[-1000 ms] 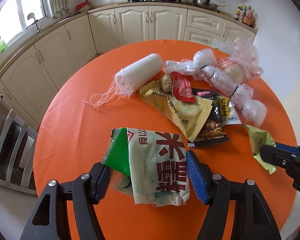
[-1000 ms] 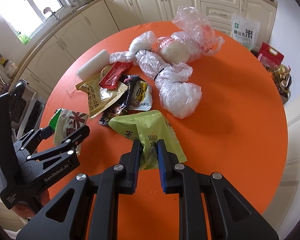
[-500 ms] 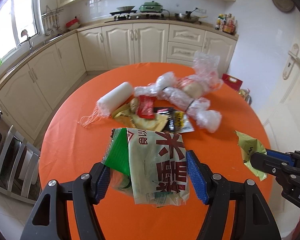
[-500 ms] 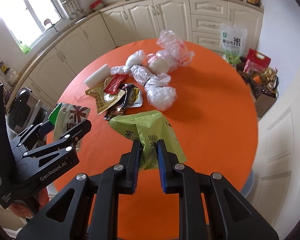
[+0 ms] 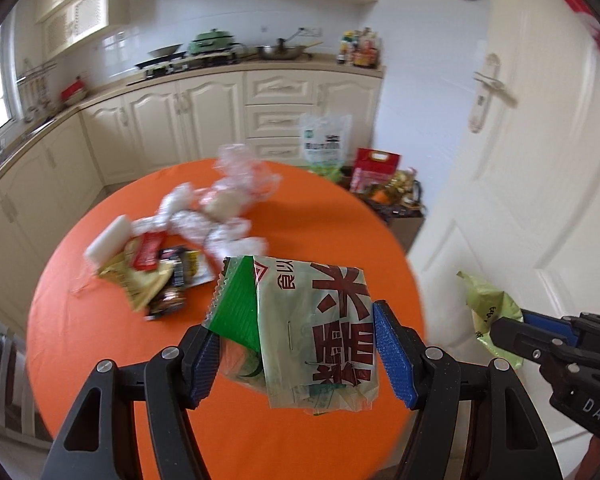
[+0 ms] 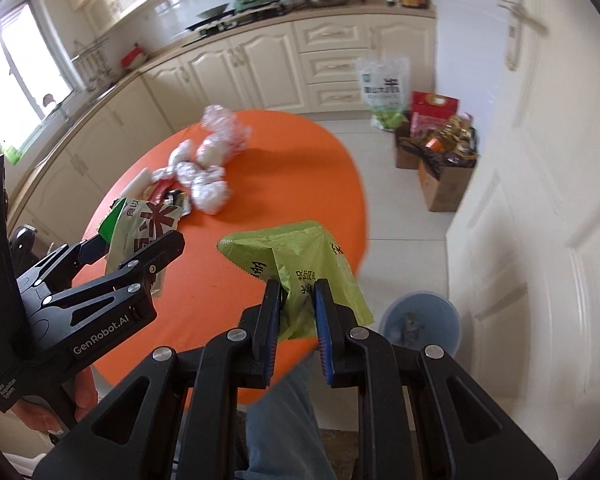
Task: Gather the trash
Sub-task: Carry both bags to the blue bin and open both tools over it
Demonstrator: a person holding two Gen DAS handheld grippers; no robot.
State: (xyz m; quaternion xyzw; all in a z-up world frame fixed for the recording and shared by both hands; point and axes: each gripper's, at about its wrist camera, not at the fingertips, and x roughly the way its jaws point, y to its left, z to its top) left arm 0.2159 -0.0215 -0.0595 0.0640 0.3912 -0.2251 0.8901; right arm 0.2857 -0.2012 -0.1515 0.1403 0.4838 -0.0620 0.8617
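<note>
Writing legible: "GenRobot.AI" on left gripper (image 6: 140, 248), lower left, which clamps rice bag (image 5: 320, 328). Right gripper (image 6: 298, 320), centre bottom, pinches green wrapper (image 6: 296, 256).

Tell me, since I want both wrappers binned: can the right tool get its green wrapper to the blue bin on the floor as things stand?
Probably yes. The right tool is shut on the green wrapper, already off the table edge. The blue bin stands open just beyond it, with only bare floor between.
</note>
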